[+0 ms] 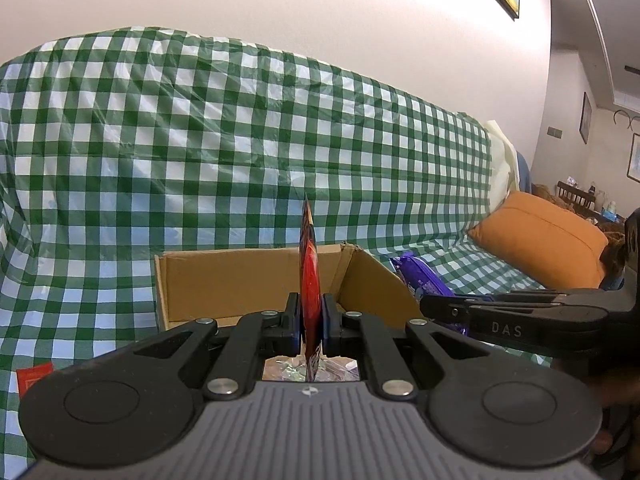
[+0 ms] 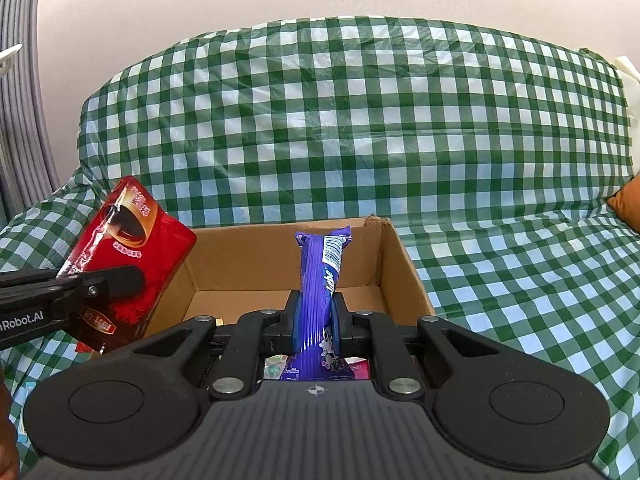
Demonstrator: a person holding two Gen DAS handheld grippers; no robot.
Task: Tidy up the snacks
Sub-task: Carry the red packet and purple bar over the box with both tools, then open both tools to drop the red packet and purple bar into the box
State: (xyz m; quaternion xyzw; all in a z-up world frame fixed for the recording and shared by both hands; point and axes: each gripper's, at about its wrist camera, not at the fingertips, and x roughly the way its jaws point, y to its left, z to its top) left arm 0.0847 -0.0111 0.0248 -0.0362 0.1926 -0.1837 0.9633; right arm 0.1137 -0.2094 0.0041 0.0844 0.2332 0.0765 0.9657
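Note:
My left gripper (image 1: pixel 310 316) is shut on a red snack packet (image 1: pixel 309 280), seen edge-on and held upright above the near edge of an open cardboard box (image 1: pixel 224 280). In the right wrist view the same red packet (image 2: pixel 128 240) hangs at the box's left side, clamped by the left gripper (image 2: pixel 116 280). My right gripper (image 2: pixel 316 316) is shut on a purple snack packet (image 2: pixel 320 280), held upright over the box (image 2: pixel 400 264). The purple packet (image 1: pixel 424 280) and the right gripper (image 1: pixel 440 304) show at the right of the left wrist view.
The box stands on a sofa covered with a green-and-white checked cloth (image 2: pixel 360 120). An orange cushion (image 1: pixel 540 240) lies to the right. More snack packets (image 2: pixel 276 370) show beneath the right gripper. A small red item (image 1: pixel 34 376) lies on the cloth at left.

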